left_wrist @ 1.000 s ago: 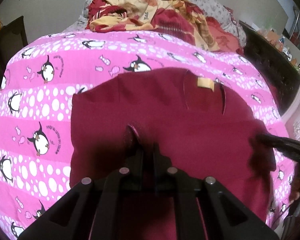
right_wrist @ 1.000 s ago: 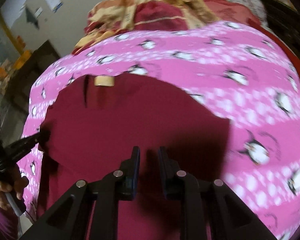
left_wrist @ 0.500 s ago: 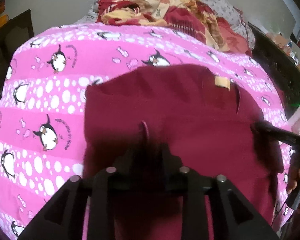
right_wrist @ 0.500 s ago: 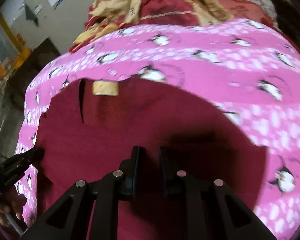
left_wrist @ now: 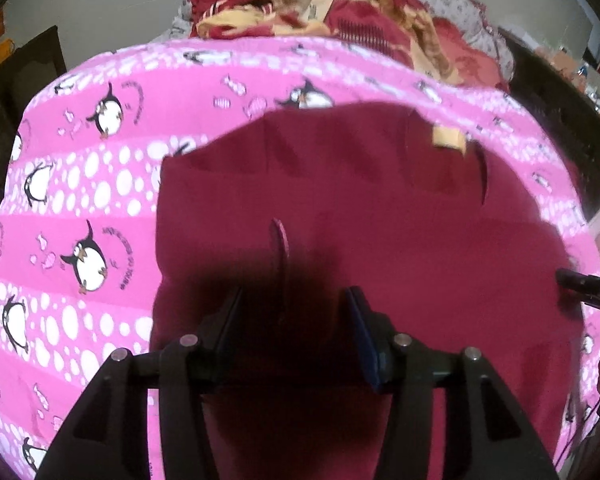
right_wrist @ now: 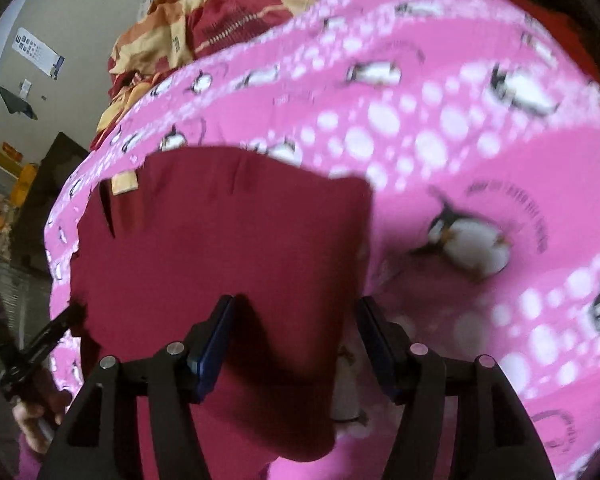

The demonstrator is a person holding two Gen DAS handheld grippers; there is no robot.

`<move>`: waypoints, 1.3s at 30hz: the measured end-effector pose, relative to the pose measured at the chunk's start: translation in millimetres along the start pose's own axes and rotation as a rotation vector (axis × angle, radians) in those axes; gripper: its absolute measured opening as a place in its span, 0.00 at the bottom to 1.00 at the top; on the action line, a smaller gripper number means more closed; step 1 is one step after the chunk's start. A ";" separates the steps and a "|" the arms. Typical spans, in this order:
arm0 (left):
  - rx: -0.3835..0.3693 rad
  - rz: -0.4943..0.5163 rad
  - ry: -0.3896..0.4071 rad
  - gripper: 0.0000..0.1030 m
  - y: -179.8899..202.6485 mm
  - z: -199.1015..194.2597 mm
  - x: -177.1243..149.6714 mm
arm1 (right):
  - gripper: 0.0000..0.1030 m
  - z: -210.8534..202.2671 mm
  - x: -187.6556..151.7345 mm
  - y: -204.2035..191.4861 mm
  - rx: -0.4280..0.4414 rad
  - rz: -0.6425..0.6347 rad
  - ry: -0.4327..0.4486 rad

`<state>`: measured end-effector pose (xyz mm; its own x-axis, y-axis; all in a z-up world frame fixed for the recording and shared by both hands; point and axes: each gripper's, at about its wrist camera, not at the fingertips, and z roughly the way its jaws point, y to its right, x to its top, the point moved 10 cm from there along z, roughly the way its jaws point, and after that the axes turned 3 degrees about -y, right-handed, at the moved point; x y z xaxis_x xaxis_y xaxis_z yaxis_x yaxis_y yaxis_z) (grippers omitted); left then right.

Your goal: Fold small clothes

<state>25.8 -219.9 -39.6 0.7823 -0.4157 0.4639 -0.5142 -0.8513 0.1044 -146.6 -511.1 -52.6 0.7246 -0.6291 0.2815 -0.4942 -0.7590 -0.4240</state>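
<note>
A dark red garment (left_wrist: 380,232) with a yellow neck label (left_wrist: 448,138) lies folded flat on the pink penguin bedsheet (left_wrist: 80,184). A small raised pleat (left_wrist: 280,240) stands on it ahead of my left gripper (left_wrist: 294,312), which is open just above the cloth. In the right wrist view the garment (right_wrist: 228,248) shows again with its label (right_wrist: 124,183). My right gripper (right_wrist: 294,324) is open over the garment's right edge, empty. The left gripper's tip (right_wrist: 66,316) shows at the garment's left edge.
A crumpled red and yellow blanket (left_wrist: 332,4) is heaped at the far end of the bed. Dark furniture (right_wrist: 48,184) stands left of the bed. The bed's right edge drops off beside a dark frame (left_wrist: 560,120).
Both grippers have opened and let go of the garment. The right gripper has swung to the right, over the garment's right edge. The garment now lies flat.
</note>
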 end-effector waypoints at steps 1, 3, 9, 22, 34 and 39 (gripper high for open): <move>0.000 -0.002 -0.006 0.48 -0.3 2.4 -0.2 | 0.42 1.5 0.7 -2.0 0.004 -0.014 0.013; -0.006 -0.007 -0.010 0.49 -2.2 3.7 0.5 | 0.19 -0.7 2.7 -5.9 -0.040 -0.075 0.037; -0.010 -0.037 0.010 0.52 -22.4 -15.9 -2.2 | 0.14 -0.1 4.3 -6.3 -0.179 -0.200 0.052; -0.078 -0.082 -0.017 0.58 -55.6 -67.0 -70.8 | 0.49 -54.0 -70.3 -37.3 -0.001 -0.159 -0.018; -0.072 -0.068 -0.060 0.58 -52.7 -73.7 -113.7 | 0.08 -37.4 -110.4 -42.2 -0.079 -0.253 0.009; -0.056 -0.076 -0.058 0.60 -60.7 -79.4 -126.3 | 0.07 -38.7 -108.0 -14.4 -0.137 -0.209 0.006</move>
<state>-69.7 -90.3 -34.7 0.8380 -0.3700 0.4010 -0.4705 -0.8623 0.1875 -236.4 -438.7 -43.6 0.8153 -0.4564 0.3563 -0.3945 -0.8883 -0.2352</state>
